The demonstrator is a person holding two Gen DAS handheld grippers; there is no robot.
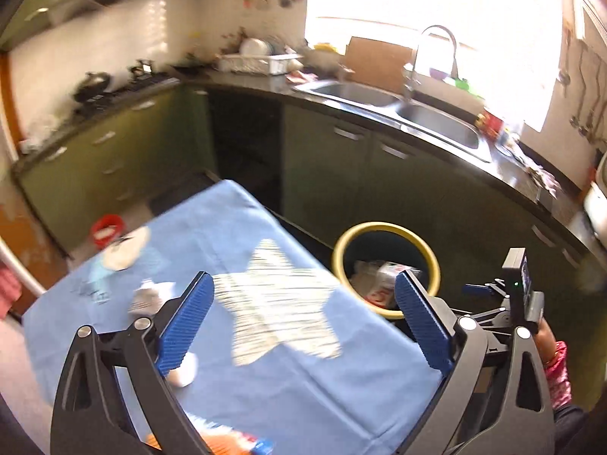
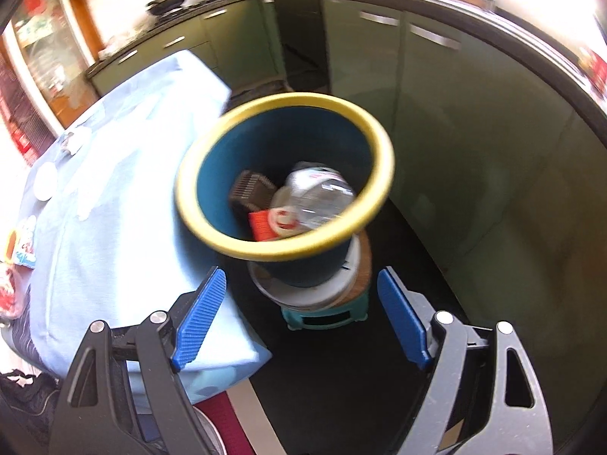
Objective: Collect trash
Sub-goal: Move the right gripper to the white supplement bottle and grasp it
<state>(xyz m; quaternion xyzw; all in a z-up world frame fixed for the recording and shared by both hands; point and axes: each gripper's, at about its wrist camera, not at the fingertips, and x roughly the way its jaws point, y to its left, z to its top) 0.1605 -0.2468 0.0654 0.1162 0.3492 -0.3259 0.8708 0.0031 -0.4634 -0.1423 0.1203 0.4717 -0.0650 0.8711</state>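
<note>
Motion blurs our crumpled white paper (image 1: 150, 295); both tongs, left (image 1: 303, 326) and right (image 2: 303, 322), tilt downward, released, empty.

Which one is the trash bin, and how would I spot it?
Find the table under the blue cloth. Just off its edge, in front of the green cabinets, stands the trash bin, raised on a small teal stool. It alone is round, blue inside, with a thick yellow rim.

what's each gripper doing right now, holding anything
Left gripper: open, holding nothing, above the blue tablecloth.
Right gripper: open, holding nothing, above the trash bin.
</note>
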